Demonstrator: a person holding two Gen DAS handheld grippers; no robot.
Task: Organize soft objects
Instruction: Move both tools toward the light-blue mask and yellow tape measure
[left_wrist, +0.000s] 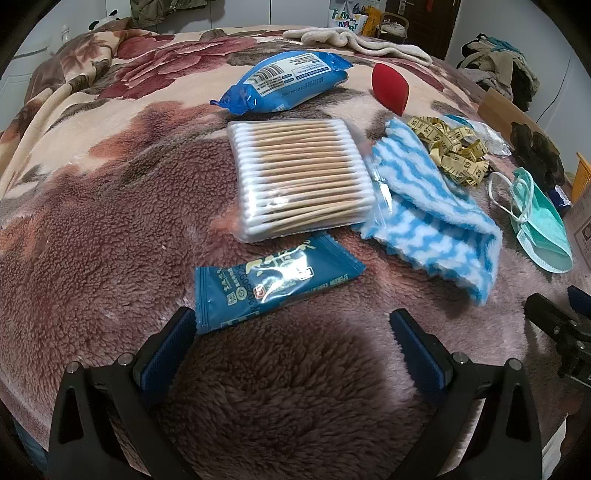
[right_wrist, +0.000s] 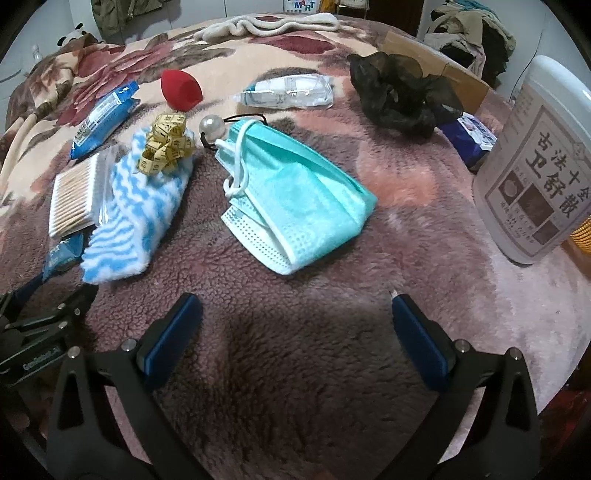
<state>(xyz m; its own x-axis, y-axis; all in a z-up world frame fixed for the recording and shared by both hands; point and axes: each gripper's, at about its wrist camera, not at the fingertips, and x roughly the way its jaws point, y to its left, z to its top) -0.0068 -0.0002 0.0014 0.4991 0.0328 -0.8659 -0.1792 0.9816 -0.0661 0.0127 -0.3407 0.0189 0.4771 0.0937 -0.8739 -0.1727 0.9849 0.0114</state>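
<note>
— Where is the mask (right_wrist: 295, 206)?

— On the blanket (right_wrist: 314, 332), just right of the striped cloth (right_wrist: 140, 210), ahead of the right gripper (right_wrist: 295, 321), jaws spread and empty.

— And the left gripper (left_wrist: 291, 332)?

— Released too, its left finger touching a blue sachet (left_wrist: 273, 280).

— Handling?

— Likely light, floppy; pinch the folded body, not the ear loops.

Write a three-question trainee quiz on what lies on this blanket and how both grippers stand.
1. True or false: the left gripper holds the dark blue foil sachet.
2. What lies on the blue-and-white striped fleece cloth? A) red teardrop makeup sponge B) crumpled yellow measuring tape C) clear pack of wooden cotton swabs
3. Fill in: nearest ahead of the open right gripper lies the green ____.

Key: 1 false, it is open, the sachet only beside one finger; 2 B; 3 face mask.
</note>
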